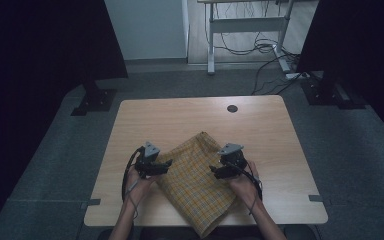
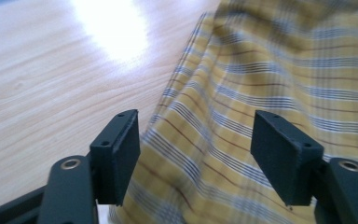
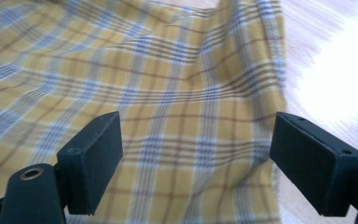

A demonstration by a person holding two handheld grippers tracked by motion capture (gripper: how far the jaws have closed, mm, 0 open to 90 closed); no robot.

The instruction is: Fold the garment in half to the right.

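Observation:
A yellow plaid cloth (image 1: 196, 180) lies rumpled on the wooden table (image 1: 190, 117), one corner hanging over the near edge. My left gripper (image 1: 166, 166) is at the cloth's left edge, open, its jaws astride the hem with fabric (image 2: 242, 93) between them. My right gripper (image 1: 213, 171) is at the cloth's right side, open too, jaws wide over the plaid fabric (image 3: 168, 93) near its edge. Neither gripper is closed on the cloth. A hand holds each gripper from below.
A small dark round hole (image 1: 232, 108) sits near the table's far edge. Bare wood (image 2: 51, 70) lies left of the cloth and bright-lit wood (image 3: 335, 70) to its right. Dark screens and a desk frame with cables (image 1: 260, 47) stand beyond the table.

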